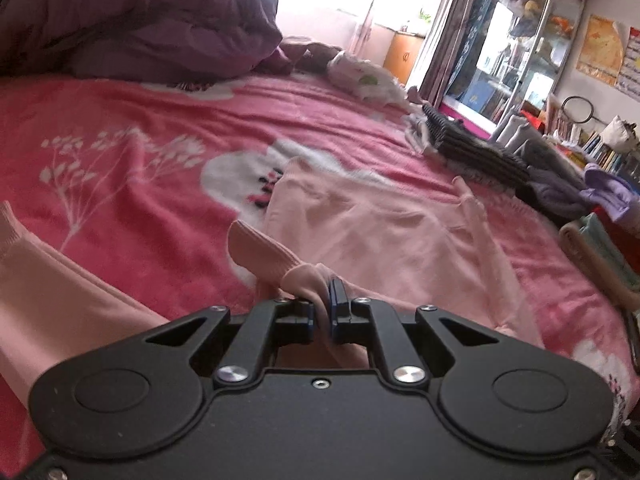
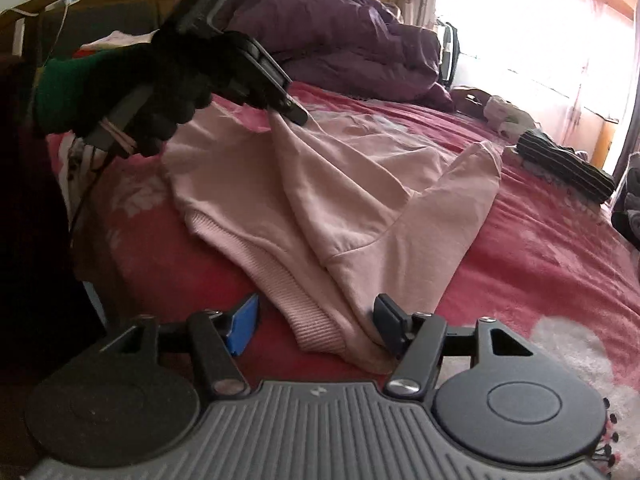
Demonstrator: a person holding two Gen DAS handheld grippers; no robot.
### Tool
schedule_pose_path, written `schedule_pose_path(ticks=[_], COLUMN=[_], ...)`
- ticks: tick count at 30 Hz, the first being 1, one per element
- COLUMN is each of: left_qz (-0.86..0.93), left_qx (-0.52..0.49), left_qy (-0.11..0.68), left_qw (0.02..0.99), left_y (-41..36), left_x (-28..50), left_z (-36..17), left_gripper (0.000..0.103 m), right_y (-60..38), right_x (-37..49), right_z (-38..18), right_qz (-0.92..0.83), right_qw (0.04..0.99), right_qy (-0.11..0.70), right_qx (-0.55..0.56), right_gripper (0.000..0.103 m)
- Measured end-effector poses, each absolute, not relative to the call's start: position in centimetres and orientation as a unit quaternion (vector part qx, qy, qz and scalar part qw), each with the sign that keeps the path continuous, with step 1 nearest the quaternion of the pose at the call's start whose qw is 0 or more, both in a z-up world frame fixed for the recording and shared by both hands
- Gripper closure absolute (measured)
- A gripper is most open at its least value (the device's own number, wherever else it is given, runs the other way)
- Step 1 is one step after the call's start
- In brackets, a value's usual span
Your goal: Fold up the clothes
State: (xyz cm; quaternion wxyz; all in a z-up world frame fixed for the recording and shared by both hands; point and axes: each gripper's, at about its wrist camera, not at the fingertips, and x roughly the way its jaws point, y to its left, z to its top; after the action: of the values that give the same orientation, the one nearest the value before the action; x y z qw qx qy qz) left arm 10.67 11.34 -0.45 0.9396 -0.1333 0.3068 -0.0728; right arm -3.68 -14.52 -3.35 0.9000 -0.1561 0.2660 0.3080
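Observation:
A pale pink sweatshirt (image 2: 360, 184) lies spread on the pink flowered blanket (image 2: 540, 260) of a bed. In the left wrist view the same sweatshirt (image 1: 380, 232) stretches ahead, with one sleeve (image 1: 48, 280) at the far left. My left gripper (image 1: 326, 284) is shut on a bunched fold of its fabric. The right wrist view shows that left gripper (image 2: 294, 114), held by a black-gloved hand (image 2: 172, 76), pinching the cloth up at the garment's far side. My right gripper (image 2: 316, 320) stands open at the near end. The ribbed hem (image 2: 304, 320) lies between its blue pads, unpressed.
A purple duvet (image 1: 140, 20) is heaped at the head of the bed. A dark striped garment (image 1: 472, 148) and a pile of other clothes (image 1: 600, 196) lie along the bed's right edge. A glass-fronted shelf (image 1: 512, 48) and a bright window stand beyond.

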Motion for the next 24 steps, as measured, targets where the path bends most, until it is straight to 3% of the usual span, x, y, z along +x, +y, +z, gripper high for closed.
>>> schedule_pose_path(ticks=[6,7,10,12,15,16,20,24], left_qz=[-0.074,-0.073,-0.068,-0.066,-0.072,-0.072,-0.074,-0.073], left_qx=[-0.136,-0.140,-0.171,-0.201,-0.221,-0.208,-0.157,-0.147], left_qy=[0.308,0.311,0.320,0.323,0.318,0.319,0.323,0.330], left_qw=[0.939,0.937,0.929,0.922,0.919,0.922,0.931,0.930], left_y=[11.6,11.7,12.5,13.4,14.1,13.8,12.6,12.6], left_x=[10.8,10.9,11.1,11.2,11.2,11.1,10.9,11.0], left_z=[-0.8,-0.9,-1.4,-1.6,-1.5,-1.4,-1.0,-1.2], left_gripper=[0.097,0.095,0.079,0.074,0.075,0.082,0.085,0.085], right_y=[-14.8,-14.8,-14.7,-14.6,-15.1,-15.4,-17.1,-19.1], right_x=[-4.2,-4.3,-2.6,-1.9,-1.7,-1.7,-0.4,5.1], right_z=[-1.9,-1.6,-2.8,-3.3,-2.3,-1.7,0.7,2.7], right_qz=[0.308,0.301,0.309,0.319,0.323,0.325,0.309,0.318], right_qw=[0.916,0.922,0.911,0.900,0.901,0.903,0.922,0.914], right_qy=[0.213,0.195,0.243,0.272,0.269,0.262,0.230,0.247], right_qx=[-0.147,-0.145,-0.126,-0.120,-0.109,-0.100,-0.033,0.059], right_gripper=[0.040,0.036,0.035,0.034,0.038,0.041,0.041,0.038])
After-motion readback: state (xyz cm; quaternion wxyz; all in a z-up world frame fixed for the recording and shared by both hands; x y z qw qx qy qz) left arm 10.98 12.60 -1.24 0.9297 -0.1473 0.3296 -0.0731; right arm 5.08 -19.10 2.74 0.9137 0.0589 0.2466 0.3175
